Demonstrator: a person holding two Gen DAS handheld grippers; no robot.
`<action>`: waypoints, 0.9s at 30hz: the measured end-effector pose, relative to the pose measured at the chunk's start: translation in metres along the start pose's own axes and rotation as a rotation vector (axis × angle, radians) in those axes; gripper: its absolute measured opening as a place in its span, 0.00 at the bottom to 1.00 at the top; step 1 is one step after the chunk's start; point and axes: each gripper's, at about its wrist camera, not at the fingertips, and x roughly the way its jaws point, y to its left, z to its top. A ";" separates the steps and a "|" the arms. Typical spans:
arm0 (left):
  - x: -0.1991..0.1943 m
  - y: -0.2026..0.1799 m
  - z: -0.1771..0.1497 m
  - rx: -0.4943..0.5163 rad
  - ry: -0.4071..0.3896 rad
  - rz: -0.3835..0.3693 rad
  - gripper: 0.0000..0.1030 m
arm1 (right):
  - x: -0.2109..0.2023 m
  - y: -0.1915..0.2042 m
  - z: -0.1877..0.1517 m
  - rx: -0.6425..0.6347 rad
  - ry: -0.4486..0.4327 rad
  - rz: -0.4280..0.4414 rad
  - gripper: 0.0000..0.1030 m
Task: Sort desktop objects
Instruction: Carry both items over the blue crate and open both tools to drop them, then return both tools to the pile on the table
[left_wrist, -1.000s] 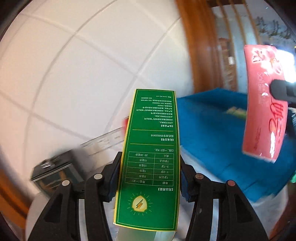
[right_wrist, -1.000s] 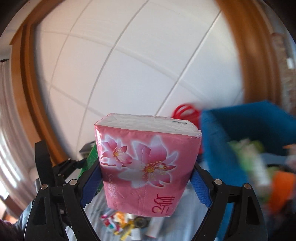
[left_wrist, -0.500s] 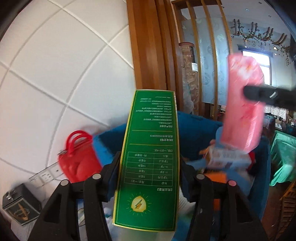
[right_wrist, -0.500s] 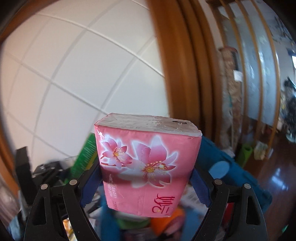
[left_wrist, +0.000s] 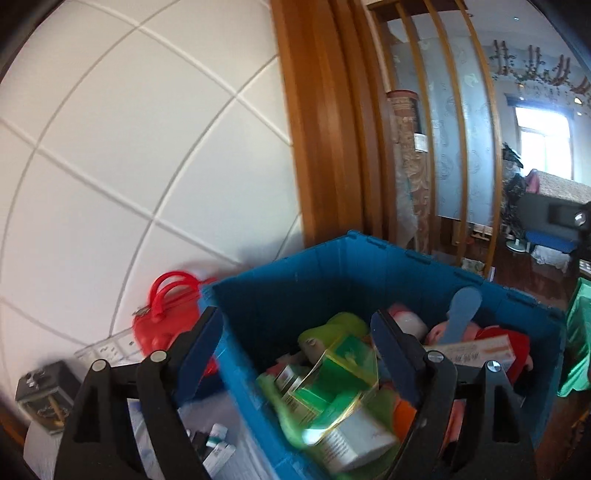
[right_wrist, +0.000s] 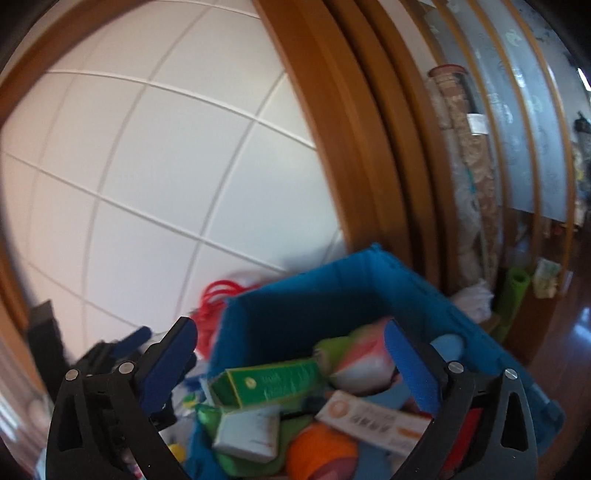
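A blue bin (left_wrist: 314, 288) full of packs and boxes lies under both grippers. My left gripper (left_wrist: 295, 325) hangs over its near left corner, jaws opening, nothing between the pads. The green box (left_wrist: 347, 363) with yellow edges lies blurred on the pile just below it. My right gripper (right_wrist: 290, 332) is over the same blue bin (right_wrist: 314, 306), jaws opening wide and empty. In the right wrist view the green box (right_wrist: 271, 380) lies on its side, and the pink flowered tissue pack (right_wrist: 364, 363) rests blurred beside it, near the right finger.
A red handbag (left_wrist: 166, 321) stands against the white panelled wall left of the bin. A dark tin (left_wrist: 44, 387) and small tubes (left_wrist: 218, 446) lie on the table at lower left. An orange ball (right_wrist: 321, 450) and a white-orange carton (right_wrist: 369, 413) fill the bin. Wooden posts rise behind.
Both grippers swung right to above the blue bin and opened. The green box left the left gripper and the pink tissue pack left the right; both now lie in the bin.
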 end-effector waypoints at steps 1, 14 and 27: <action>-0.003 0.006 -0.006 -0.010 -0.001 0.009 0.80 | -0.004 0.005 -0.006 -0.003 -0.002 0.018 1.00; -0.141 0.167 -0.125 -0.080 0.010 0.327 0.80 | -0.020 0.138 -0.101 -0.142 0.065 0.167 1.00; -0.218 0.286 -0.240 -0.140 0.117 0.469 0.80 | 0.012 0.266 -0.200 -0.242 0.219 0.212 1.00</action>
